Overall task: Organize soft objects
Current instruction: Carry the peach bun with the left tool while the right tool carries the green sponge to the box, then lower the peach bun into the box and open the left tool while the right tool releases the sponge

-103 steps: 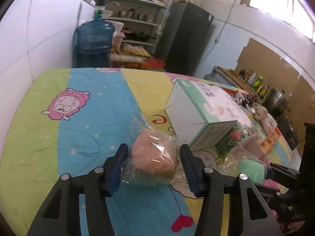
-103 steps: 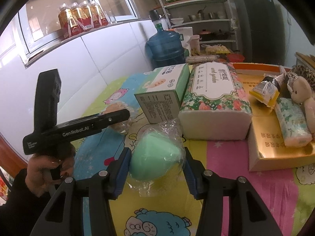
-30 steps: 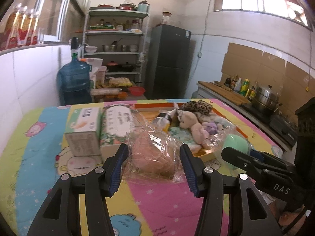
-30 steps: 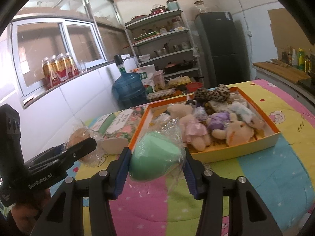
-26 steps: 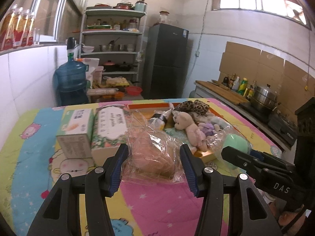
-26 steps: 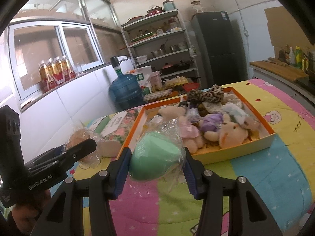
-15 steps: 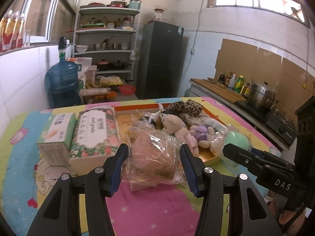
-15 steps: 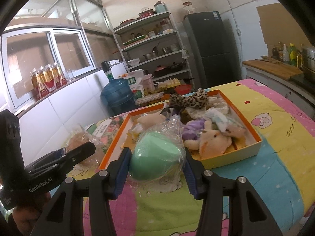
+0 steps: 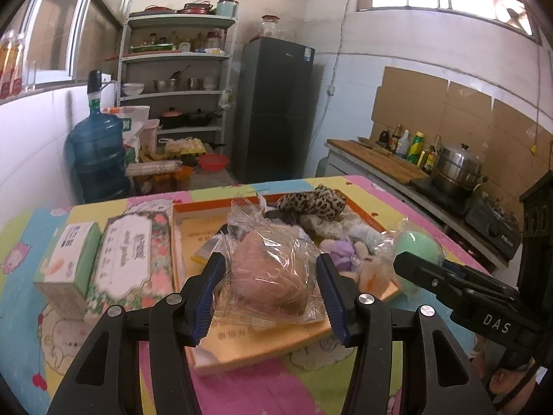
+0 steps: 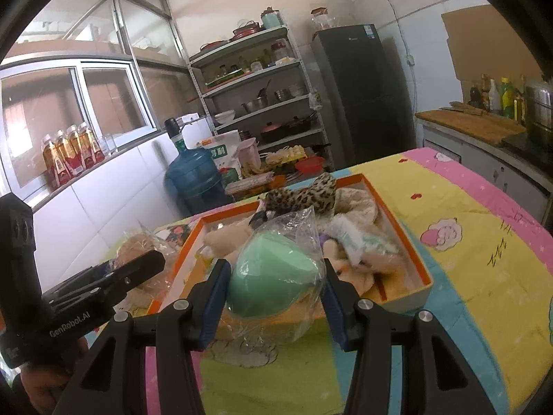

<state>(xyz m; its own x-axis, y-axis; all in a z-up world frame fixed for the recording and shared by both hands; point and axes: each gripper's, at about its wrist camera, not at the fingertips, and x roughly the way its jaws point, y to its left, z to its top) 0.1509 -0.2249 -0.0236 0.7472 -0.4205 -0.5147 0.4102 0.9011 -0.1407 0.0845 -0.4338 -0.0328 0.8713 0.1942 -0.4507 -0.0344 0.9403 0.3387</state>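
My left gripper [image 9: 271, 288] is shut on a pink sponge in a clear bag [image 9: 268, 278] and holds it over the near edge of the orange-rimmed box [image 9: 249, 344]. My right gripper [image 10: 273, 292] is shut on a green sponge in a clear bag [image 10: 273, 283], held above the near rim of the same box [image 10: 411, 259]. The box holds several plush toys, among them a leopard-print one [image 9: 311, 202] [image 10: 300, 193]. The green sponge also shows at the right of the left wrist view [image 9: 416, 247]. The pink sponge shows at the left of the right wrist view [image 10: 138, 245].
A floral tissue pack [image 9: 131, 256] and a green-and-white carton [image 9: 67, 257] lie left of the box on the cartoon-print cloth [image 9: 20, 276]. A water jug [image 10: 193, 180], shelves and a fridge stand behind the table. A counter with a steamer pot [image 9: 456, 167] runs along the right.
Both grippers have carried their bagged sponges from the left part of the table, rightward and forward, to the box. The box now looks larger and closer in both views.
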